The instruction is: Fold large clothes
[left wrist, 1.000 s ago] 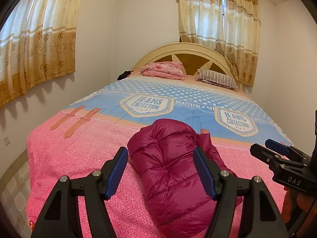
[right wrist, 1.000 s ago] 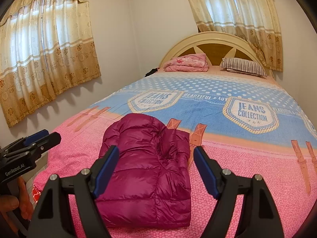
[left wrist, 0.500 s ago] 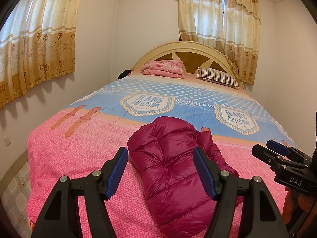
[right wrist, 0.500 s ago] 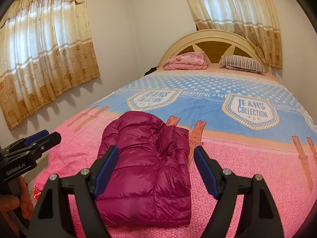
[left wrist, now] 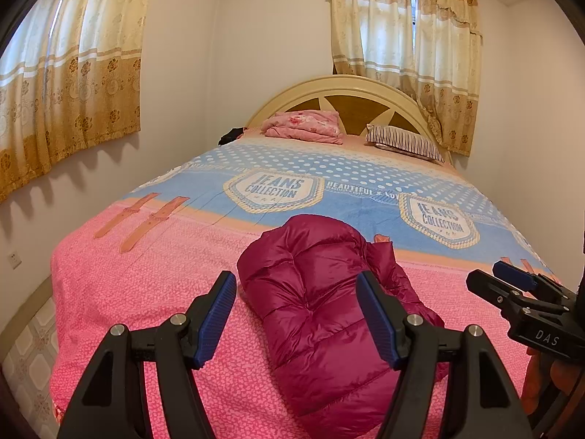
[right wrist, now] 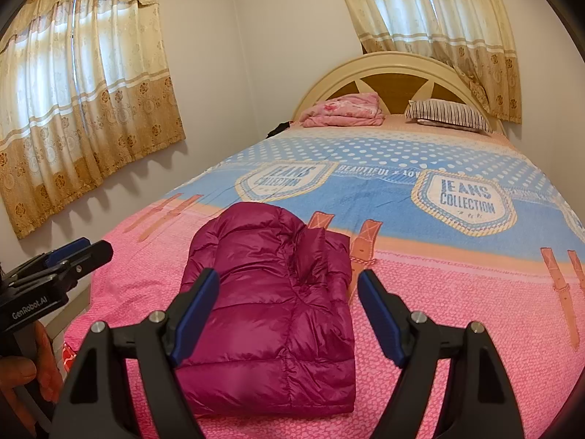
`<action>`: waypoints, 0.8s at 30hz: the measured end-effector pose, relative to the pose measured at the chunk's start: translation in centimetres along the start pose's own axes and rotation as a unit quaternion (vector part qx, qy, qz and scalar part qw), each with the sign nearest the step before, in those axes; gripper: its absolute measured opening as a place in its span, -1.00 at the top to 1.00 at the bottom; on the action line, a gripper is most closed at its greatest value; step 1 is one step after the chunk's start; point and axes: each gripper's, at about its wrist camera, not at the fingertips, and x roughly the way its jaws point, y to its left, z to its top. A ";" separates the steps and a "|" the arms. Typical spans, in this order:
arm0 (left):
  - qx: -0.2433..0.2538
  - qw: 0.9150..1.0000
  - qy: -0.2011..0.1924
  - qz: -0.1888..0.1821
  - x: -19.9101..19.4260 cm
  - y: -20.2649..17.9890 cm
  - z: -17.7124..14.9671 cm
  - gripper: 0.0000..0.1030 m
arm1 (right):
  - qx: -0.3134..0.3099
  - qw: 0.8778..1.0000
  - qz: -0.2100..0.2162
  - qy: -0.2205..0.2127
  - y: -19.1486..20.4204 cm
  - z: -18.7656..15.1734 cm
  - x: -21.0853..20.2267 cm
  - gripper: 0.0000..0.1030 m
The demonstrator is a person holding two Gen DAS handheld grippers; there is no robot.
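- Magenta down jacket (right wrist: 270,303) sits on the near, pink part of the bedspread (right wrist: 457,329), already a compact rectangular bundle, its long axis running near to far.
- Right-wrist view: edges roughly squared, one panel lapped over the right half, near hem thick and layered. Fold looks essentially done.
- Left-wrist view: the same jacket (left wrist: 321,314) looks puffier; a lobe of fabric bulges out along its right side. Judgement: at most a tuck or a press-flat is left there.
- Left gripper (left wrist: 296,314): jaws apart, nothing between the pads; it hangs above the near end of the jacket, not touching.
- Right gripper (right wrist: 289,314): jaws apart, empty, hovering over the jacket's near right part, clear of the fabric.
- Each gripper also shows at the edge of the other's view, hand-held, off the bed.
- No other loose garment in sight; far end holds only a folded pink quilt (right wrist: 343,109) and a striped pillow (right wrist: 449,115).
- Judgement: task at or very near completion.
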 end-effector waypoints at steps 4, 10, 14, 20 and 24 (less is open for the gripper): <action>0.000 1.000 0.000 0.000 0.0 0.0 -0.1 -0.34 | 0.003 1.000 0.001 0.001 0.0 -0.1 0.0 -0.56; 0.001 1.000 0.003 0.004 0.2 0.3 -0.1 -0.34 | 0.002 1.000 0.001 0.002 -0.1 -0.1 0.0 -0.56; -0.002 1.000 0.008 0.013 0.5 0.5 0.0 -0.42 | 0.003 1.000 0.001 0.002 -0.1 -0.1 0.0 -0.57; -0.006 1.000 0.007 0.021 0.5 0.9 0.1 -0.53 | 0.002 1.000 0.001 0.002 0.0 -0.1 0.0 -0.56; -0.012 0.999 0.003 0.029 0.4 1.0 0.3 -0.54 | 0.003 1.000 0.001 0.000 0.0 -0.2 -0.1 -0.57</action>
